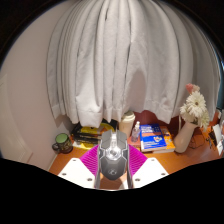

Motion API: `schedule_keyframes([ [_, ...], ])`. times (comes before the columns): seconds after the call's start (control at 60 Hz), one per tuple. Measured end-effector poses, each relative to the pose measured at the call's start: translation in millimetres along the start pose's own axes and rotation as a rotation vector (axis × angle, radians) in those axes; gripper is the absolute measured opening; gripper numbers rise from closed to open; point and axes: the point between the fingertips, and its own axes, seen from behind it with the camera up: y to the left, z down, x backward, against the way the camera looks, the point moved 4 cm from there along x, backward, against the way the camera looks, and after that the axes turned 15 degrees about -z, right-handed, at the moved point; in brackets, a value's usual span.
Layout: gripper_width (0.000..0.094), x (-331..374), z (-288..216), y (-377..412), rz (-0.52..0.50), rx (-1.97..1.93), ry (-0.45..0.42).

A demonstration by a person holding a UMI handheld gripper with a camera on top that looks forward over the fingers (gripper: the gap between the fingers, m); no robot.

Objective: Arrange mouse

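One wide white curtain (105, 60) fills the background, well beyond the fingers. Below it, a wooden surface (170, 158) runs across, carrying several things beyond the fingertips. A blue book (153, 137) lies ahead and to the right. A pale vase (186, 136) with a white flower (195, 103) stands further right. A small dark jar (62, 142) sits off to the left. Flat yellowish items lie far ahead near the curtain hem; too small to identify.

The mouse (112, 158), silver-grey, sits between the fingers, raised off the surface, its length pointing ahead. The gripper (112, 163) pinches it: the magenta pads (90, 160) press against both flanks, with no gap visible on either side.

Judgement: this looks like the carry step, placement not yet done. To do it well, keep the squeeze steady, since a rounded shell can slip. Lower until the belly is flat on open wood just ahead, short of the book. Then spread the fingers evenly so neither pad drags it askew. Avoid swinging right toward the vase.
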Motion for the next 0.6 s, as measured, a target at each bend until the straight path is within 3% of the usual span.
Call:
schedule_keyframes([
  [0.117, 0.0373, 43.6, -5.6, -55.7, 0.062, 0.016, -0.031],
  [0.217, 0.0371, 53.3, 28.6, -99.1, 0.085, -0.036, -0.002],
  [0.4, 0.0371, 32.4, 129.6, -143.3, 0.099, -0.118, 0.163],
  [0.6, 0.0370, 8.3, 210.6, -147.4, 0.074, -0.186, 0.283],
])
